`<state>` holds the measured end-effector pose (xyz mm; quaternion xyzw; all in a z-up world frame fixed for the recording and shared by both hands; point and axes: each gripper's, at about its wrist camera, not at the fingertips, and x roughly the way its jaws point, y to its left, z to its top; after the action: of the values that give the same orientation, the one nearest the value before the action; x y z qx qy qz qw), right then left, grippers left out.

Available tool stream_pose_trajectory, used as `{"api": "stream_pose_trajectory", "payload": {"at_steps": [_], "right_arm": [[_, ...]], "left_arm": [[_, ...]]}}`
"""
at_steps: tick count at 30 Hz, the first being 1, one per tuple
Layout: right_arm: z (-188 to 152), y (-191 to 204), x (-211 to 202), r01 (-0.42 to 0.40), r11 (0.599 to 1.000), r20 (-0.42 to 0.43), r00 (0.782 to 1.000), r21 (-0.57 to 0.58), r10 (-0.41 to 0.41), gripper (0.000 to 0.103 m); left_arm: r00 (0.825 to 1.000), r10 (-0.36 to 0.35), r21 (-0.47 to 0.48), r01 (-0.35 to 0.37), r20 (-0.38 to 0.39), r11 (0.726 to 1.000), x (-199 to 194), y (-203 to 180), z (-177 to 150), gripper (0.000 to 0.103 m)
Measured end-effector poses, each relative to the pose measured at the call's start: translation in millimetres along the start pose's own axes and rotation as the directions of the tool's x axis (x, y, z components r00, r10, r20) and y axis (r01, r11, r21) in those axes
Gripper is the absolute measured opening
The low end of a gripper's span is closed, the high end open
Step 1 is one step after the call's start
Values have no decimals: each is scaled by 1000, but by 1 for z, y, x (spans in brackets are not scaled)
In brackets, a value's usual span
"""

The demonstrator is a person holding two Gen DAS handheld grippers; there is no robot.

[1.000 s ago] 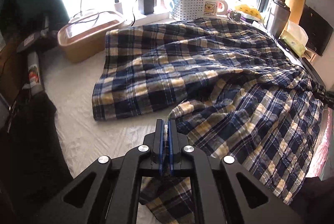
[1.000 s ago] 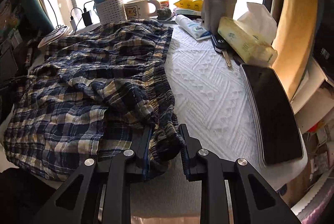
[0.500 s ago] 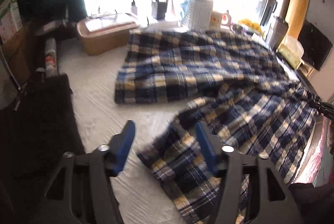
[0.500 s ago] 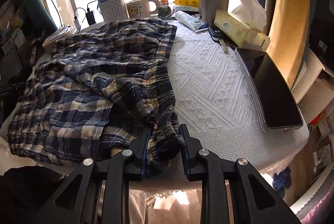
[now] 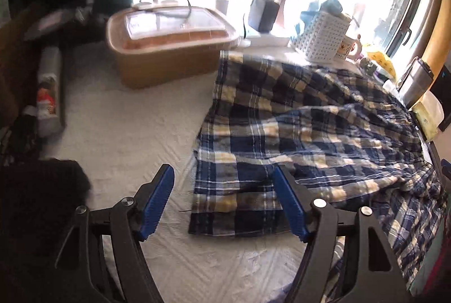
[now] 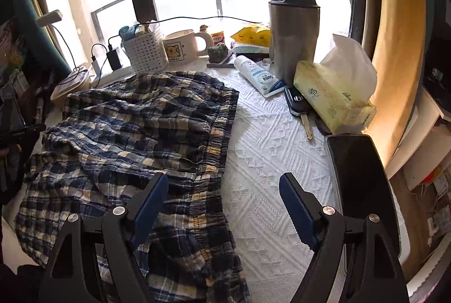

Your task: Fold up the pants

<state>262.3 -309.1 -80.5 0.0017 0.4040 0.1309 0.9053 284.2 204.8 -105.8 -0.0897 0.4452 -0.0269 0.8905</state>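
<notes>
Plaid pants lie on the white textured desk, bunched rather than flat. Long axis runs left-right across the desk: leg hem at the left end, elastic waistband at the right end.

Left tool: jaws spread but closing a little, nothing between the pads. Right-side finger hangs over the hem corner, no pinch. The hem lies just ahead and slightly right of it, so the left hand is nearer that end.

Right tool: jaws opening wide, no cloth pinched. The waistband runs away from the tool, roughly along the pointing line, and passes under the gap; left-side finger sits over the plaid, right-side finger over bare desk. Right hand is nearer this end.

Judgement: both ends are free, cloth in the middle is ridged and partly doubled over. Next fold depends on each tool taking its own end, hem left and waistband right, then bringing one end over the other along that left-right axis.

Clutter on the right (tissue pack, steel tumbler, phone) sits near the waistband side; keep clear.
</notes>
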Motion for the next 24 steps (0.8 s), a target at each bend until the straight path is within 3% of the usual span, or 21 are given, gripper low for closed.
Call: {"api": "stream_pose_trajectory", "payload": {"at_steps": [1, 2, 8, 13, 16, 17, 18, 19, 20, 21, 24], "right_arm": [[0, 0, 4, -3, 1000, -8, 1000, 2, 3, 83], [-2, 0, 7, -5, 1000, -13, 1000, 4, 5, 83], [-6, -6, 21, -2, 1000, -40, 999, 28, 3, 83], [-5, -8, 34, -14, 999, -59, 998, 36, 16, 83], [-3, -6, 38, -24, 999, -64, 998, 23, 26, 83], [-2, -6, 39, -26, 999, -65, 998, 19, 27, 83], [-2, -5, 39, -26, 1000, -66, 997, 16, 27, 83], [-2, -5, 39, -26, 1000, -66, 997, 12, 26, 83], [-2, -4, 38, -24, 1000, -64, 998, 9, 25, 83], [-2, -4, 37, -24, 1000, -61, 998, 5, 24, 83], [-5, -4, 29, -22, 1000, -48, 999, -3, 22, 83]], "left_arm": [[1000, -15, 0, 15, -21, 1000, 4, -2, -3, 17], [999, -7, 15, 8, -45, 1000, 5, -6, -6, 5], [999, 1, 81, 2, -40, 997, -34, -29, -36, 2], [995, -21, 77, 29, -101, 997, -52, -28, -56, 3], [984, 27, 82, -13, -175, 997, -39, -19, -60, 5], [986, 17, 74, -4, -168, 997, -39, -16, -58, 6], [986, 21, 64, -10, -167, 998, -39, -14, -54, 18], [986, 38, 60, -29, -165, 998, -39, -12, -51, 44], [987, 59, 55, -51, -148, 997, -41, -10, -47, 57], [990, 69, 47, -63, -127, 997, -44, -9, -45, 65], [995, 63, 37, -60, -80, 997, -57, -10, -41, 65]]}}
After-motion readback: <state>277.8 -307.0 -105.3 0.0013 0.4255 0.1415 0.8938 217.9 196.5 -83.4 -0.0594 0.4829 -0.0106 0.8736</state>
